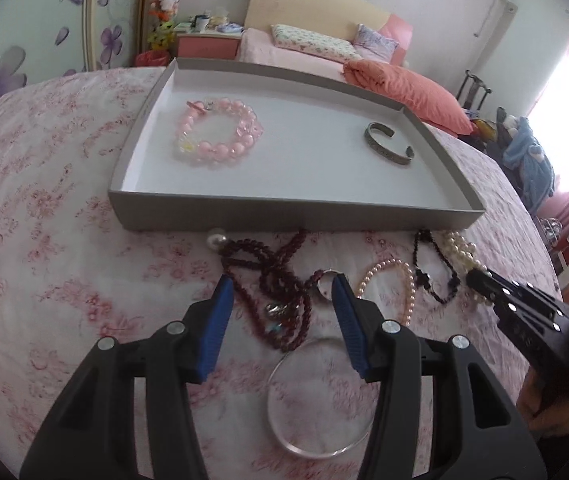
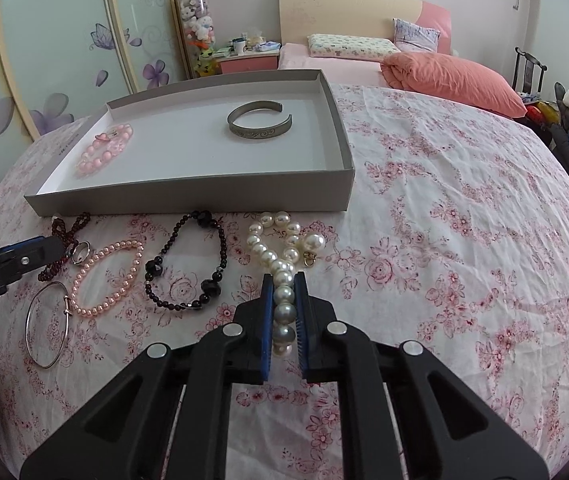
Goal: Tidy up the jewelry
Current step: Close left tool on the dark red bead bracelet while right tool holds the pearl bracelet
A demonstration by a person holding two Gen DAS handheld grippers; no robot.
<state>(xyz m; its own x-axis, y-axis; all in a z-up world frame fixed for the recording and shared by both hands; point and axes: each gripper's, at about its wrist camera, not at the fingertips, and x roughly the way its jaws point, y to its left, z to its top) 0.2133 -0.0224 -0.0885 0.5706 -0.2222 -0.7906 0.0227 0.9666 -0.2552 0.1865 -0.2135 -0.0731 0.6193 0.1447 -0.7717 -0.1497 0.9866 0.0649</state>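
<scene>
Just in front of the gray tray (image 2: 336,184), right gripper (image 2: 283,280) is pinching the pearl strand (image 2: 280,260), which runs lengthwise toward the tray. Left gripper (image 1: 282,284), spread, hovers over the dark-red beads (image 1: 268,264).

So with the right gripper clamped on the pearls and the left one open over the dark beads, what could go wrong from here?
Two risks stand out.
1. The right gripper pinches only one end of the white pearl strand; the rest trails on the bedspread and may snag the grey tray wall when lifted.
2. The left gripper is open over the tangled dark red bead necklace, with a silver ring lying on it; closing might grab both.
</scene>
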